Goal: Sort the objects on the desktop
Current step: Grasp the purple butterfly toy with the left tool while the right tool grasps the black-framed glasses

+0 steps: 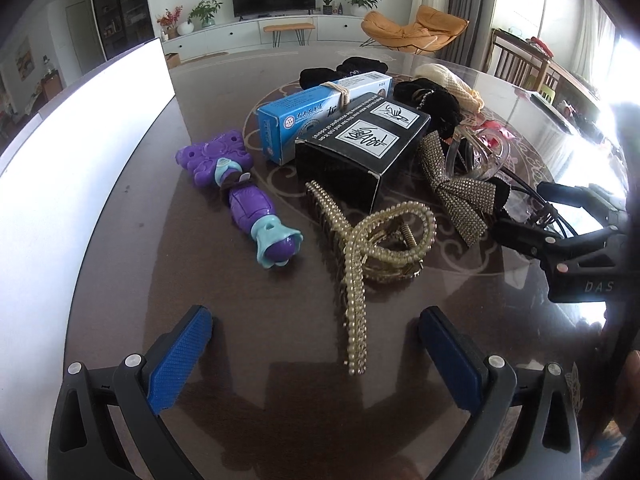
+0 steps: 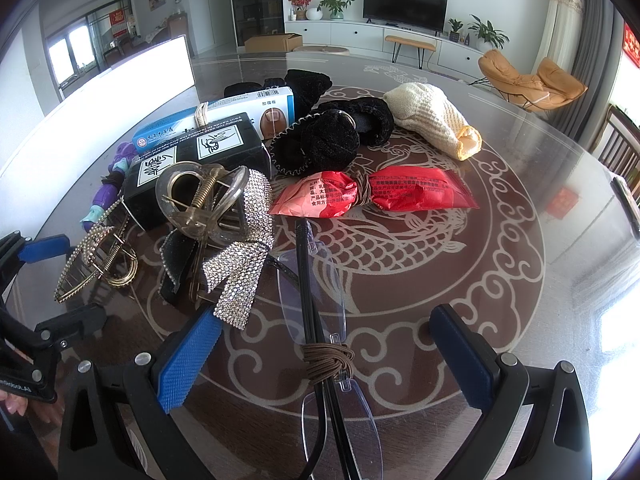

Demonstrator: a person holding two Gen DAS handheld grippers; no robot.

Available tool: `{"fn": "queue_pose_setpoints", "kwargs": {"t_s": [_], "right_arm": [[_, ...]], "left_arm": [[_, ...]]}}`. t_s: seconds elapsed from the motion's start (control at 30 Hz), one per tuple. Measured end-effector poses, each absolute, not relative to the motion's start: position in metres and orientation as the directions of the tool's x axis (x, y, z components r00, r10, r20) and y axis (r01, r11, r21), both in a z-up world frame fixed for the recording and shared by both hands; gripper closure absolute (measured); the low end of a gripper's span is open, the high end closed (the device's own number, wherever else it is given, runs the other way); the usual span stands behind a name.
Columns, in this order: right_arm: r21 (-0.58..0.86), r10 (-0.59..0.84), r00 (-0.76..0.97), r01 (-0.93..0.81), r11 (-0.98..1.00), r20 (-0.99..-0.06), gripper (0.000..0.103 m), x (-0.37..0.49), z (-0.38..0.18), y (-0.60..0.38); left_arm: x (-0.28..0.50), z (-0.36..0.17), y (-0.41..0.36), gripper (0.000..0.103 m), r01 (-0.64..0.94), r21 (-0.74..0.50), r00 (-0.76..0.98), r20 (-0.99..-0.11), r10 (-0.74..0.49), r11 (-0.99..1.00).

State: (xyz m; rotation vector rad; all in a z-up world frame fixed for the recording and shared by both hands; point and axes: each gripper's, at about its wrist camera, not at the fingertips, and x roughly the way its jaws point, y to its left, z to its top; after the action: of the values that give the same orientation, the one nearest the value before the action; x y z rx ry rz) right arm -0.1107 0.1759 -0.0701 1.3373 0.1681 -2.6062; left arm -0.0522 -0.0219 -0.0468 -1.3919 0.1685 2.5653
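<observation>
A gold pearl-studded claw hair clip (image 1: 372, 248) lies on the dark glass table (image 1: 248, 312), its long end between the wide-open, empty left gripper (image 1: 316, 356). Folded rimless glasses bound with a brown elastic (image 2: 320, 344) lie between the open, empty right gripper (image 2: 324, 356), beside a rhinestone bow clip (image 2: 236, 264).

Dark glossy tabletop (image 2: 520, 200) with a pale fish-and-cloud pattern, crowded with small things.

On it lie a purple toy (image 1: 240, 188), a blue box (image 1: 312, 108), a black box (image 1: 360, 148), a pearl hair clip (image 1: 368, 240), a rhinestone bow (image 2: 240, 264), a clear hair clip (image 2: 200, 204), folded glasses (image 2: 320, 320) bound with a brown band, a red packet (image 2: 372, 196), black scrunchies (image 2: 328, 136) and a cream knit piece (image 2: 432, 120).
</observation>
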Motion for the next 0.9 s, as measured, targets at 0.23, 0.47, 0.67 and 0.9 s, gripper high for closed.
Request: {"fn": "queue_pose_setpoints", "kwargs": {"t_s": [0.23, 0.47, 0.67, 0.9], "right_arm": [[-0.007, -0.131, -0.568, 0.235, -0.972, -0.813, 0.0, -0.111, -0.07, 0.176], [-0.007, -0.131, -0.568, 0.235, -0.972, -0.813, 0.0, -0.111, -0.07, 0.176], [-0.007, -0.131, -0.568, 0.235, -0.972, -0.813, 0.0, -0.111, -0.07, 0.176], [-0.007, -0.131, -0.568, 0.235, -0.972, -0.813, 0.0, -0.111, -0.07, 0.176]], "left_arm": [[-0.059, -0.041, -0.024, 0.0, -0.214, -0.094, -0.535, -0.821, 0.197, -0.972], [-0.059, -0.039, -0.026, 0.0, -0.176, -0.087, -0.557, -0.812, 0.172, -0.981], [-0.052, -0.024, -0.072, 0.0, -0.131, -0.139, -0.587, -0.787, 0.189, -0.982], [-0.109, -0.018, -0.074, 0.007, -0.038, -0.209, -0.575, -0.795, 0.193, -0.977]]}}
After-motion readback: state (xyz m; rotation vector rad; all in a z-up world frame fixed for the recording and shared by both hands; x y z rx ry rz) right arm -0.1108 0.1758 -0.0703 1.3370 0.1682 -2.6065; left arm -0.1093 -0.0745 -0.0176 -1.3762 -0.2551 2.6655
